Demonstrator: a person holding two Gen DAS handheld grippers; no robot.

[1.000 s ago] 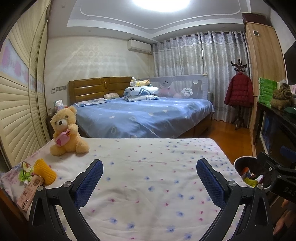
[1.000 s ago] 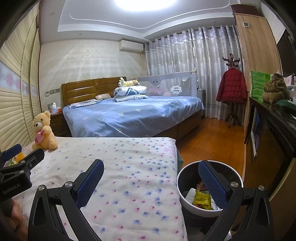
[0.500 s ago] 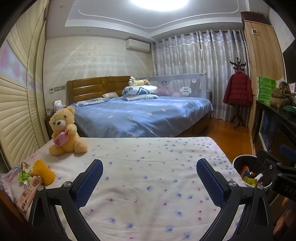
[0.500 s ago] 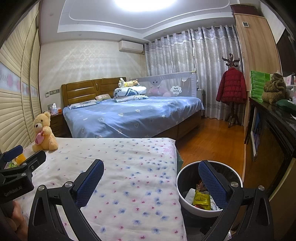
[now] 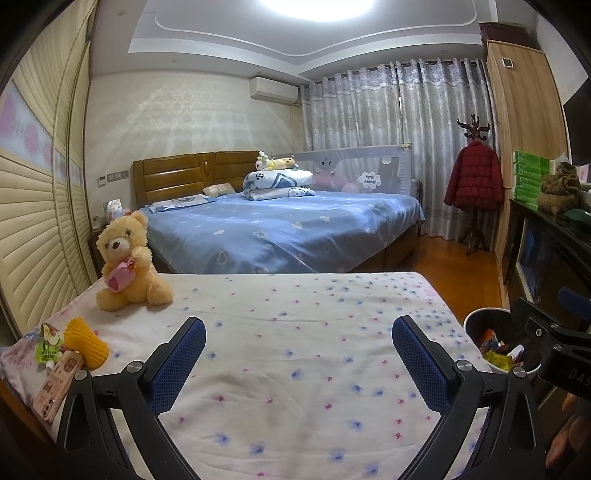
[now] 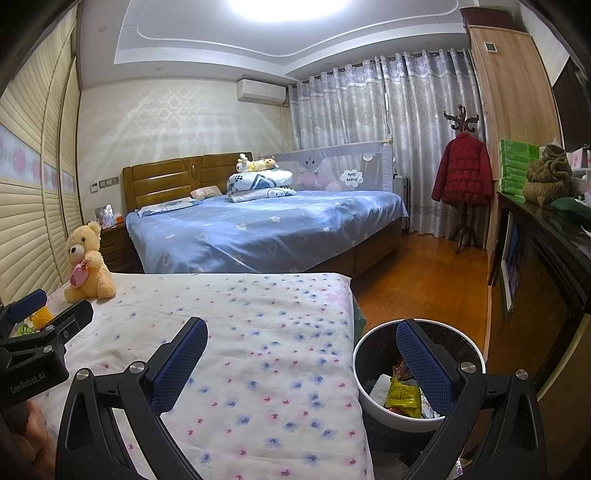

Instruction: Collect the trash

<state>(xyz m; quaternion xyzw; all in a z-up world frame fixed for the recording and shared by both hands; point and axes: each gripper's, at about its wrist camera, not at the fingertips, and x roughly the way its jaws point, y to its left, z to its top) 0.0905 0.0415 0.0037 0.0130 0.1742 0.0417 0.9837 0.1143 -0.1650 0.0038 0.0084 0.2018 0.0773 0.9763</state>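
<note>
Trash fills the bin; left gripper and right gripper spread wide, empty.

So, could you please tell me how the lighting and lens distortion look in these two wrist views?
Left wrist view: the ceiling light is blown out to white, the louvred wardrobe doors bow strongly, and the corners are black. Right wrist view: the same overexposed light, the wooden cabinet leans inward, and the trash bin stays sharp and evenly lit.

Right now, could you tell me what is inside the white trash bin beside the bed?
The trash bin holds crumpled wrappers: a yellow packet, white paper and reddish pieces. The right gripper, open and empty, has one finger covering part of the contents; anything deeper is hidden.
</note>
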